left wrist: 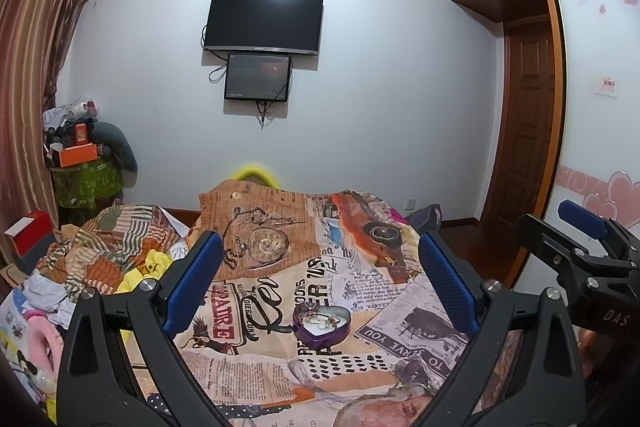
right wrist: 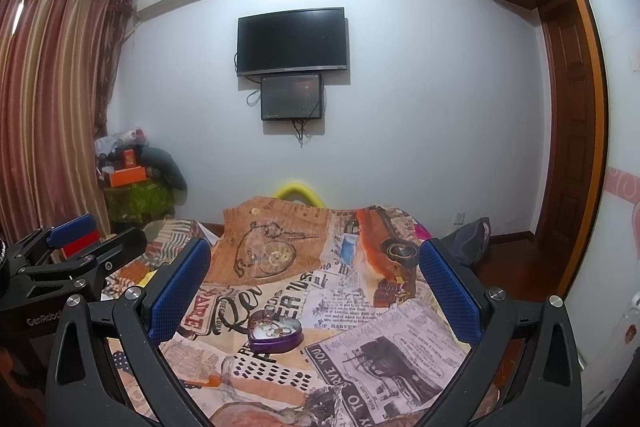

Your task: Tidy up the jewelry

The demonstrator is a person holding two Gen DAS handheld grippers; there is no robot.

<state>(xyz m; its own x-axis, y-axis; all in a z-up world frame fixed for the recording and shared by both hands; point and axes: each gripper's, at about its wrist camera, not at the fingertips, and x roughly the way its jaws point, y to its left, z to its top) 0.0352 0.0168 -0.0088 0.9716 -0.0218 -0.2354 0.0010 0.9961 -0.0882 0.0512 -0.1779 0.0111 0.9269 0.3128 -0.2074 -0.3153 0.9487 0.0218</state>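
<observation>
A purple heart-shaped tin (left wrist: pixel 322 327) with jewelry (left wrist: pixel 320 321) inside is seen open on the bedspread (left wrist: pixel 400 311); no lid is seen. Both the left gripper (left wrist: pixel 320 279) and right gripper (right wrist: pixel 314 287) are held wide open, empty, above it; whether sorting is starting or finished cannot be told

— What holds the jewelry?

— A small heart-shaped tin (left wrist: pixel 322 327), purple on its outer wall, pale inside, with no lid on it. It sits upright and open to the top.

— And what's in it?

— A tangle of jewelry (left wrist: pixel 320 321): gold-toned rings and chain, heaped loosely toward the middle. The single pieces are too small to tell apart.

— Where does it lie?

— On the newspaper-print bedspread (right wrist: pixel 360 311), over the large black lettering, near the front edge.
</observation>
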